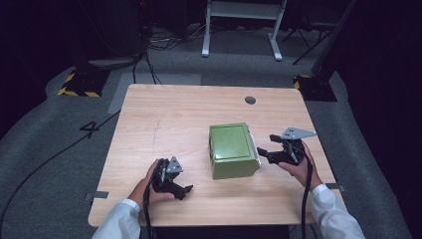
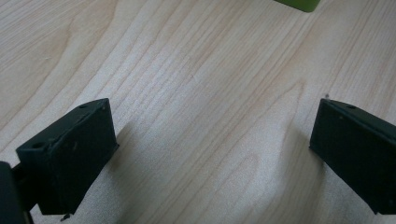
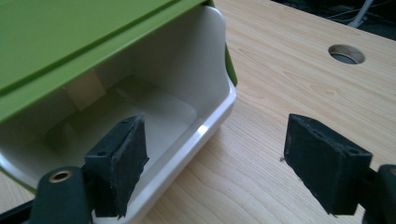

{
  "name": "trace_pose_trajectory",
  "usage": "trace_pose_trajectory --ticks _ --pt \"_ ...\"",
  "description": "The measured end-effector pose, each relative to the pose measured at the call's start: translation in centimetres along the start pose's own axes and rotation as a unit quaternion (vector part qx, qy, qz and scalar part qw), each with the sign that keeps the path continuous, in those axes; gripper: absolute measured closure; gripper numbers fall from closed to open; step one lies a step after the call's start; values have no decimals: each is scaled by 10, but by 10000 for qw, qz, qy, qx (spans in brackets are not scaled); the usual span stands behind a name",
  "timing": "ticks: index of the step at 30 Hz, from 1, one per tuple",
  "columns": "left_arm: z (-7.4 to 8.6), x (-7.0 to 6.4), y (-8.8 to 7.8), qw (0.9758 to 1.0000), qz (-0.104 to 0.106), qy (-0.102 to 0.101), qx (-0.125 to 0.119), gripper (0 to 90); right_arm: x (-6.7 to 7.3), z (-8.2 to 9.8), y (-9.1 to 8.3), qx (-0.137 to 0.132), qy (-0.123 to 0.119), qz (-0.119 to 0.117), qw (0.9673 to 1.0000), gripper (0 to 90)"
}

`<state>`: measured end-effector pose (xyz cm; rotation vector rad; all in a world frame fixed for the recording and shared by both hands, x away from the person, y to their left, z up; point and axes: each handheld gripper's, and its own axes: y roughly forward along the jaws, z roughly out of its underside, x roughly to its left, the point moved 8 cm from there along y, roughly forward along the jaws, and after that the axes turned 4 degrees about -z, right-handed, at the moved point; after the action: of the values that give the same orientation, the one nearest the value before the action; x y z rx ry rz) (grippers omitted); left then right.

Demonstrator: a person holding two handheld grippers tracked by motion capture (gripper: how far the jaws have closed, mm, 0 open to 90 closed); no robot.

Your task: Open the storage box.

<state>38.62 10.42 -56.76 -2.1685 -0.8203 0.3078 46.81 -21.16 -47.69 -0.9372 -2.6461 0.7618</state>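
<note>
High view: a green box (image 1: 233, 150) sat near the middle of the wooden table (image 1: 164, 124). The right gripper (image 1: 272, 154) lay just beside the box's right side, where a white drawer (image 1: 255, 148) protruded slightly; the left gripper (image 1: 185, 190) rested well apart, down by the near edge — apparently idle.

Left gripper view: jaws spread wide over bare wood, nothing between them (a green corner (image 2: 299, 3) showed far ahead).

Right gripper view: jaws released, straddling the drawer's white front rim (image 3: 205, 133) — one inside the empty cavity, one outside — presumably positioned to pinch the rim and pull.
</note>
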Motion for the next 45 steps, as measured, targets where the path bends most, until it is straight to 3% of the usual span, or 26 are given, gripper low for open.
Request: trace_pose_trajectory --ticks 10,16,18,23,31,45 --pt "0 0 0 10000 -21 -23 1 5 -1 3 16 155 77 -103 9998 260" --pt "0 0 0 10000 -27 -27 1 5 -7 14 25 328 198 -75 9992 370" --pt "0 0 0 10000 -29 -37 2 5 -5 17 28 345 248 -225 9988 412" --pt "0 0 0 10000 -33 -46 -5 5 2 18 30 406 130 -284 9987 554" --pt "1 0 -1 10000 -39 -52 0 5 1 16 28 294 147 -68 9994 708" --pt "1 0 -1 10000 -43 -49 0 5 -4 13 24 161 176 120 9996 796"
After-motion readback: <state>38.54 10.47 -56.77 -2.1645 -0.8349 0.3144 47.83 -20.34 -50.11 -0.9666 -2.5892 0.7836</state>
